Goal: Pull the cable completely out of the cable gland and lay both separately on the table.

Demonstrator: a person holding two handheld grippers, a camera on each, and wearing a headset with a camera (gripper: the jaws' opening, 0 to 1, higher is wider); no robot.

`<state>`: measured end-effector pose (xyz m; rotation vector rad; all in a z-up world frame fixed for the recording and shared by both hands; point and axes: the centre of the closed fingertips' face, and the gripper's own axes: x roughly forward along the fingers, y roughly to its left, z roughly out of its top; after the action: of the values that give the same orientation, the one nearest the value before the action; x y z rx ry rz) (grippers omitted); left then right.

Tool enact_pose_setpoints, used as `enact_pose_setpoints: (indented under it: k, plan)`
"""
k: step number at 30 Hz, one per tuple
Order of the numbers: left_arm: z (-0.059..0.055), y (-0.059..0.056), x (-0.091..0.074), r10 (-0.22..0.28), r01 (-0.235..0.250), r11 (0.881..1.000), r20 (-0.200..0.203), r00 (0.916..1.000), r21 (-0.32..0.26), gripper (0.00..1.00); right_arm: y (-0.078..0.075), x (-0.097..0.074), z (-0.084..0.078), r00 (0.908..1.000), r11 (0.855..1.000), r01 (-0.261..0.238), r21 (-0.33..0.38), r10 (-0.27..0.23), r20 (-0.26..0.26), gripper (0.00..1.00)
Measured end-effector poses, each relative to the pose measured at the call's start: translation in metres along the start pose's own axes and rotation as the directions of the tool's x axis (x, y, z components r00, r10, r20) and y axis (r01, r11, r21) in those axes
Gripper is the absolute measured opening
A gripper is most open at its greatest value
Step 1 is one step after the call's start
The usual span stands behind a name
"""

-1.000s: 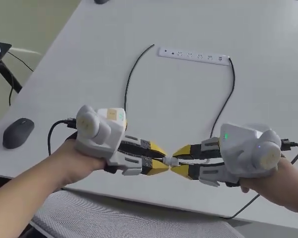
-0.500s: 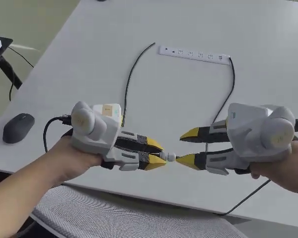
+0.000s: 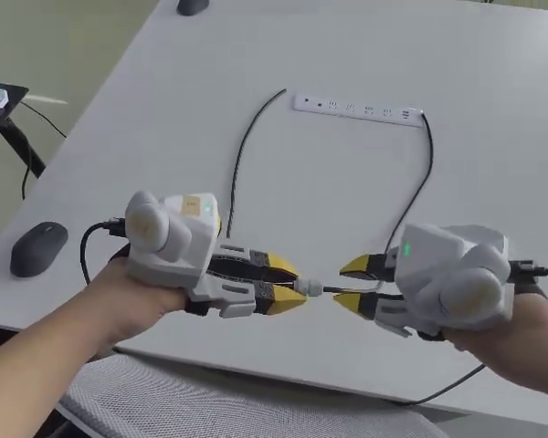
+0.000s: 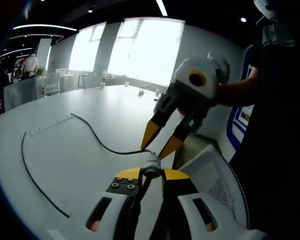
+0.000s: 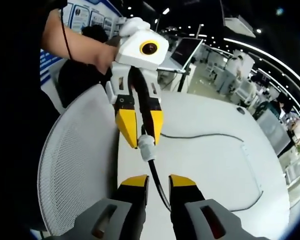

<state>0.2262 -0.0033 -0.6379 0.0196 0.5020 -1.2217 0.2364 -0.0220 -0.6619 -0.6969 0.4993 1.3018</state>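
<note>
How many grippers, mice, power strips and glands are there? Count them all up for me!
grippers: 2, left gripper and right gripper
mice: 2, near mouse and far mouse, cut off at the edge
power strip: 1
gland: 1
total: 6

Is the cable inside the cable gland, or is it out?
Inside. In the right gripper view the black cable enters the white cable gland held by the left tool.

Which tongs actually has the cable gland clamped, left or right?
The left tongs: its jaws are shut on the white cable gland. The right tongs sit open, jaws straddling the black cable without clamping it.
</note>
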Motion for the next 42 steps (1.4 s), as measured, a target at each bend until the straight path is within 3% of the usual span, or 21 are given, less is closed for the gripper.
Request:
enact_pose_setpoints:
  k: [3,6,8,10,18,24,42]
  plan:
    - [0.002,0.0,0.002,0.002,-0.002,1.0,-0.01,1.0,0.013,0.15,-0.002,0.002,-0.003,0.9972,0.997,0.074,-0.005,-0.074,-0.007,0.1]
    - [0.003,0.003,0.003,0.007,-0.007,1.0,-0.012,0.9999,0.019,0.15,0.0,0.002,0.0,0.994,0.994,0.109,0.017,-0.109,0.012,0.08]
    - [0.003,0.005,0.004,0.008,-0.008,1.0,-0.016,0.9998,0.025,0.15,-0.007,0.0,0.002,0.9852,0.985,0.17,0.013,-0.17,0.019,0.06]
    - [-0.001,0.007,0.005,0.015,-0.013,0.999,-0.039,0.9991,0.05,0.15,-0.005,0.0,0.003,0.9864,0.986,0.162,0.029,-0.163,0.022,0.07]
    - [-0.004,0.009,0.007,0.021,-0.018,0.998,-0.054,0.9983,0.061,0.15,-0.001,0.004,0.008,0.9856,0.986,0.168,-0.008,-0.168,0.024,0.02]
    - [-0.005,0.01,0.007,0.029,-0.024,0.997,-0.067,0.9973,0.07,0.15,-0.002,0.004,0.006,0.9845,0.985,0.174,0.015,-0.174,0.021,0.01]
    - [-0.001,0.016,0.008,0.054,-0.048,0.994,-0.058,0.9969,0.097,0.15,-0.014,0.0,-0.007,0.9813,0.977,0.189,0.102,-0.192,0.017,0.0]
